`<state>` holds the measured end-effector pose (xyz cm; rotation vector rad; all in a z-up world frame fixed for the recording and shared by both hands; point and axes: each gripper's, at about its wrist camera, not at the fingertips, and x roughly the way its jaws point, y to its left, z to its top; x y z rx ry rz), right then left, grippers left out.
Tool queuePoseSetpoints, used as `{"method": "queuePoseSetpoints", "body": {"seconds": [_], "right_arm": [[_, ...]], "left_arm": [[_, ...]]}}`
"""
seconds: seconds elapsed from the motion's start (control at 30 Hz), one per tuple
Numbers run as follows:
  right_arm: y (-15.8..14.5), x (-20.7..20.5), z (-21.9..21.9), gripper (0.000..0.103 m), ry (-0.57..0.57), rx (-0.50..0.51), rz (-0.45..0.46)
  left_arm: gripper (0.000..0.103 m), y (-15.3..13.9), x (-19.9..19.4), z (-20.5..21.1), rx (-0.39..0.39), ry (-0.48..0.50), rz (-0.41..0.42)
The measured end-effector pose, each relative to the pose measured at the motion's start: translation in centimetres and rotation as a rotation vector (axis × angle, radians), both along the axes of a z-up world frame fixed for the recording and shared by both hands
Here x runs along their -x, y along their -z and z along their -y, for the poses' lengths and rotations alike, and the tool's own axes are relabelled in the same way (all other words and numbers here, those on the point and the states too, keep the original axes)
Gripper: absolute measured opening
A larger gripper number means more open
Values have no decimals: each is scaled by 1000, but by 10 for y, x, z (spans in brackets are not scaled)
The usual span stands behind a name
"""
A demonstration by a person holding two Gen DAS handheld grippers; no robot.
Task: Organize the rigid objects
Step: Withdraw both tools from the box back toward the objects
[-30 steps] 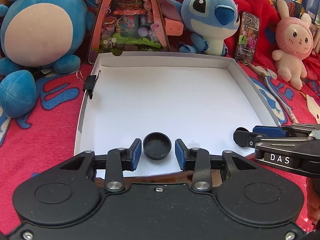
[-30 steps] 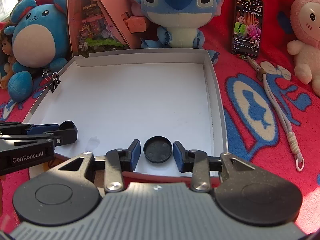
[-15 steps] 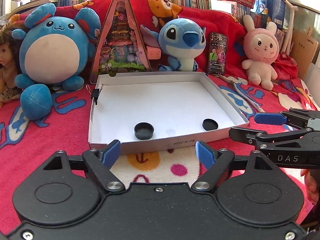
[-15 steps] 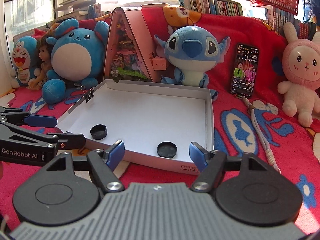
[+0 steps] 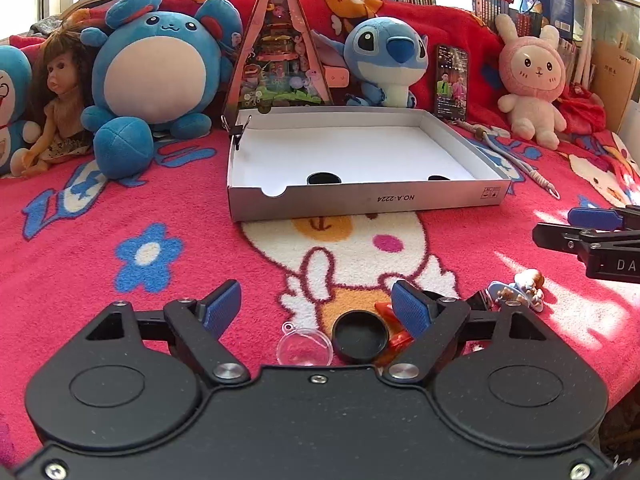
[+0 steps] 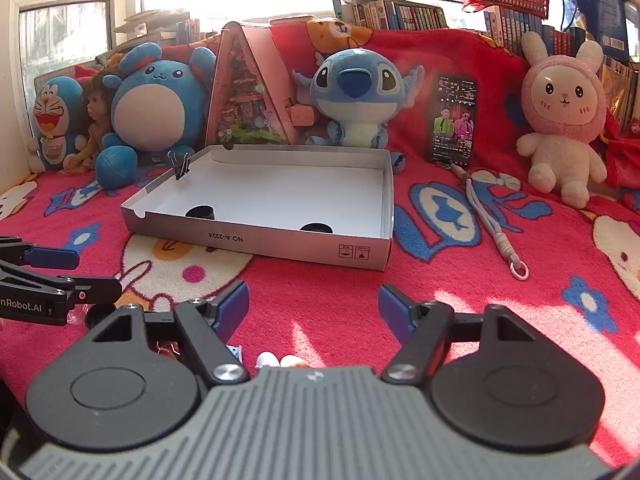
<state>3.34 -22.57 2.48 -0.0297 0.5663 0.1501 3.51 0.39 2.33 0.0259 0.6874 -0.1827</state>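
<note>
A shallow white cardboard box lies on the red blanket with two black caps inside, one left and one right. My left gripper is open and empty, low over the blanket well in front of the box. Between its fingers lie another black cap, a clear plastic half-shell and an orange piece. A small figurine lies to its right. My right gripper is open and empty, also in front of the box.
Plush toys, a doll, a triangular pink toy house and a phone line the back. A binder clip sits on the box's left wall. A lanyard cord lies right of the box. Small items peek out under the right gripper.
Both grippers have opened wide, released the two black caps inside the box and pulled back toward me. The left one now hovers over loose items on the blanket.
</note>
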Motion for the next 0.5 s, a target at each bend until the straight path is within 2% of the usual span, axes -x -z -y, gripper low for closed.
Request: {"method": "queuePoseSetpoints", "body": {"seconds": [0.1,0.2,0.3,0.47,0.5], "right_arm": [[5,8,8,81,36,20,17],[10,15,15,80,71,60,31],[15,21,19,75,71,78,14],[25,27,13,66,28,86,-25],[26,27,11,63,19,85,-31]], "left_arm": [[81,2,12,-7,-26,-19,25],[76,2,22,-14,-47,-35,39],[69,3,31,-21,-48,-48,35],[50,7,38,-24,-46,-36,9],[49,8,38,-23,-45,-33,4]]}}
